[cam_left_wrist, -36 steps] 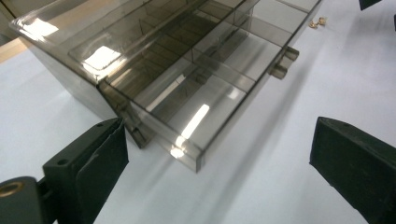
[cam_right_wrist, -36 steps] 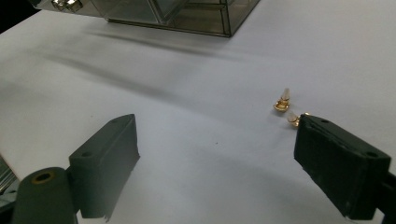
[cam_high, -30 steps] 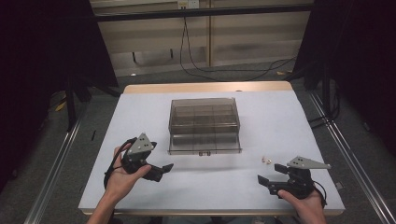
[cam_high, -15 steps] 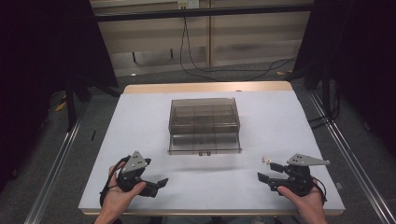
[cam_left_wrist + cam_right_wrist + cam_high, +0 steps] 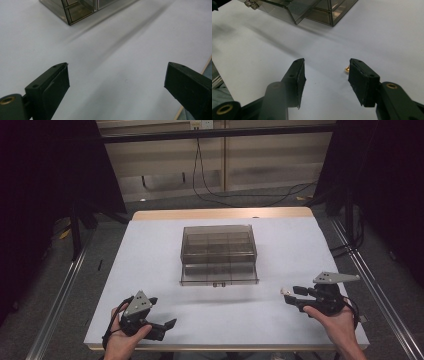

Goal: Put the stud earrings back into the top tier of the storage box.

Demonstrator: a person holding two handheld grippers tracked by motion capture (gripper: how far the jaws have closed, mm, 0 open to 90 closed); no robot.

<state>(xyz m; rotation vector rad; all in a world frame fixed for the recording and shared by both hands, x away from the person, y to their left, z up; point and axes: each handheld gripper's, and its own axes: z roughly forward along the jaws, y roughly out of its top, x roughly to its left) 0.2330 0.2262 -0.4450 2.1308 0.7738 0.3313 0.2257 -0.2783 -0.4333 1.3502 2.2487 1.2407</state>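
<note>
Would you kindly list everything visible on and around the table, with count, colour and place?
Compartment box: one, smoky clear plastic, middle of the table, lid open.
Small part: one, gold-coloured, on the sheet beside the right gripper's jaw tip; a small pale bit also shows at that gripper's tip in the high view.
Table: one, white top with a wooden far edge.
Cables: black, on the floor beyond the table.
Left gripper: one, black, near left corner, jaws wide open with nothing between them.
Right gripper: one, black, near right side, jaws just closing, nothing gripped.
</note>
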